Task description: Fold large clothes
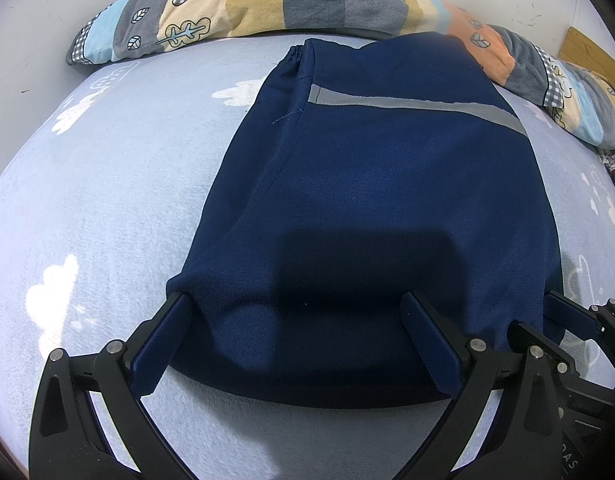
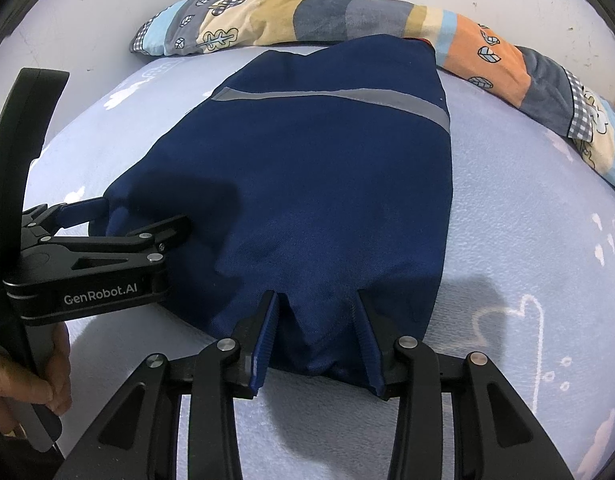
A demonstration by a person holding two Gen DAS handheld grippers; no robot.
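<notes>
Navy folded garment [image 1: 367, 184] lying flat mid-bed on pale blue cloud-print sheet [image 1: 107, 184], grey stripe [image 1: 419, 106] toward 12 o'clock, patchwork blanket [image 1: 243, 12] beyond, left gripper [image 1: 295, 332] spread wide astride near hem at 6 o'clock, right gripper [image 2: 317, 332] pinching bunched hem.

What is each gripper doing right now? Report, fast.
Left gripper: jaws wide around the navy garment at its near edge; grip cannot be told.
Right gripper: closed on a bunched fold of the same edge.
</notes>
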